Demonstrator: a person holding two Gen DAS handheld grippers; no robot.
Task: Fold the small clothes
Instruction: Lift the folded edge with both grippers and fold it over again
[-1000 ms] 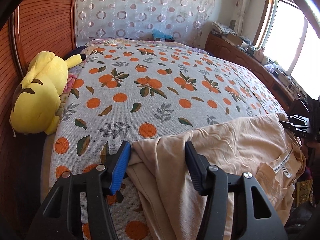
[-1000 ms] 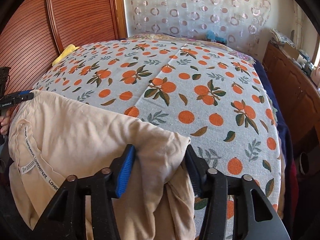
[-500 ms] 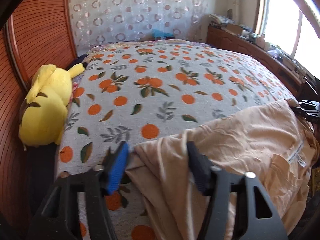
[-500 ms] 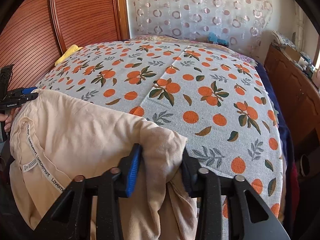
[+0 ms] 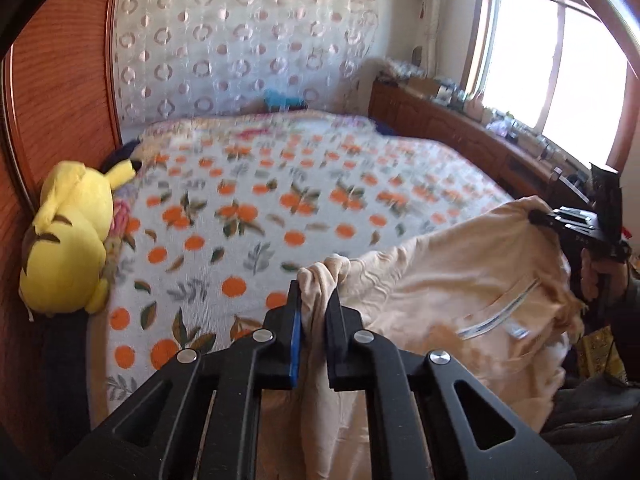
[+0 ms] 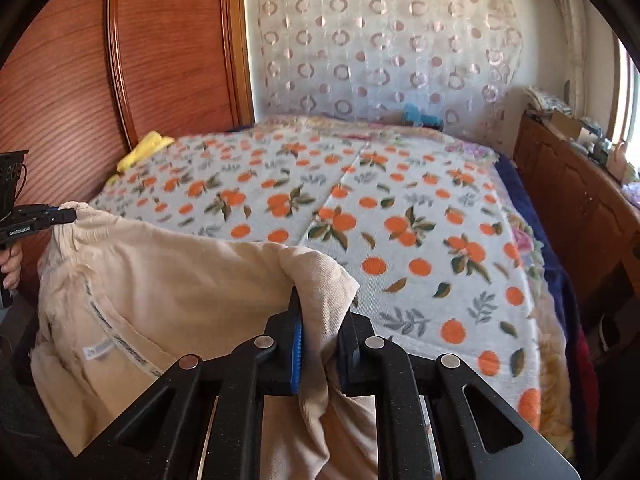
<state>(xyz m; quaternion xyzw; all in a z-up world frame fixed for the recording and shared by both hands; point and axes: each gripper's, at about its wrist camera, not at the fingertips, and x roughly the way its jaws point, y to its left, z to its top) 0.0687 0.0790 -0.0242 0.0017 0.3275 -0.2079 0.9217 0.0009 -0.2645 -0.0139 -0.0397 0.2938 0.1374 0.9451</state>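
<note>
Left wrist: yellow plush whole; right wrist: corner only.

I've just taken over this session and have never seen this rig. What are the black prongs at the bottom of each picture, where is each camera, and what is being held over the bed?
There is no robot arm. A person holds a two-finger gripper in each hand, and a fisheye camera on each looks forward along its fingers, so the black prongs are the gripper itself. One picture is from the left gripper, the other from the right gripper. Each also shows the other gripper at its edge, with the hand that holds it. Both have just closed and pinch corners of a beige garment, stretched between them above the orange-print bedspread. A yellow plush toy lies beside the headboard.
</note>
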